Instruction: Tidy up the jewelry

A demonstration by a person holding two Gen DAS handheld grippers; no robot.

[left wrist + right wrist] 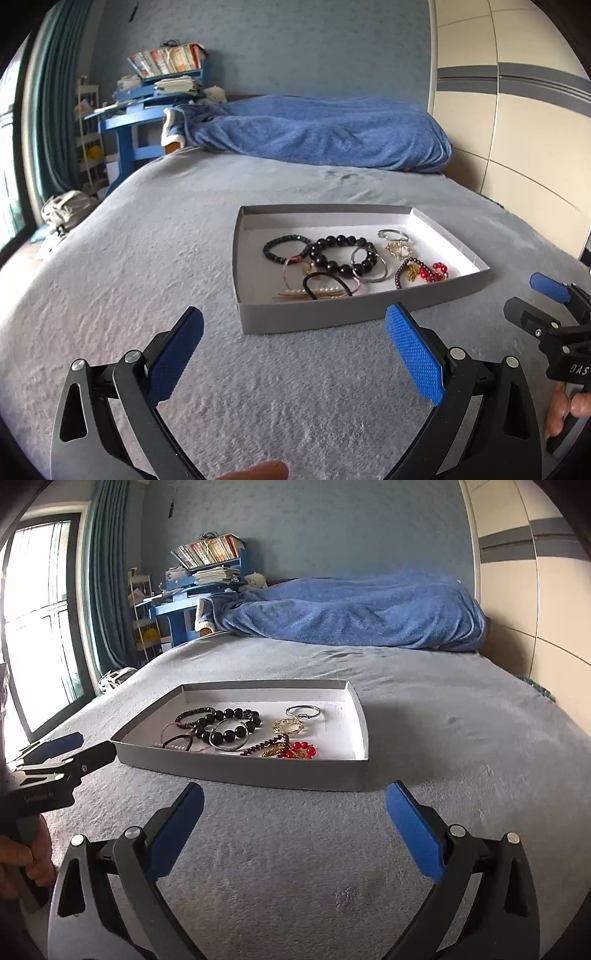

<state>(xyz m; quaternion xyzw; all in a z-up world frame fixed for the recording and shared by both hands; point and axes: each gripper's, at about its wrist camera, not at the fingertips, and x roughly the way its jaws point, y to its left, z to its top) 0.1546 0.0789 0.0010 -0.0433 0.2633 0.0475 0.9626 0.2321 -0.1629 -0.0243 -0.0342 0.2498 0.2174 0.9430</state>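
Bed (147, 258) covered by a grey plush spread, bearing a shallow grey cardboard tray (332, 314) near its middle toward the near edge, and a rumpled blue blanket (314, 133) heaped along its far edge by the wall.

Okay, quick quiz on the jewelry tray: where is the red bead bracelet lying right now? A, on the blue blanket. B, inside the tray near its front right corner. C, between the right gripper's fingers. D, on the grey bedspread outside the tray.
B: the red bead bracelet lies inside the grey tray toward its front right corner, beside the gold chain.
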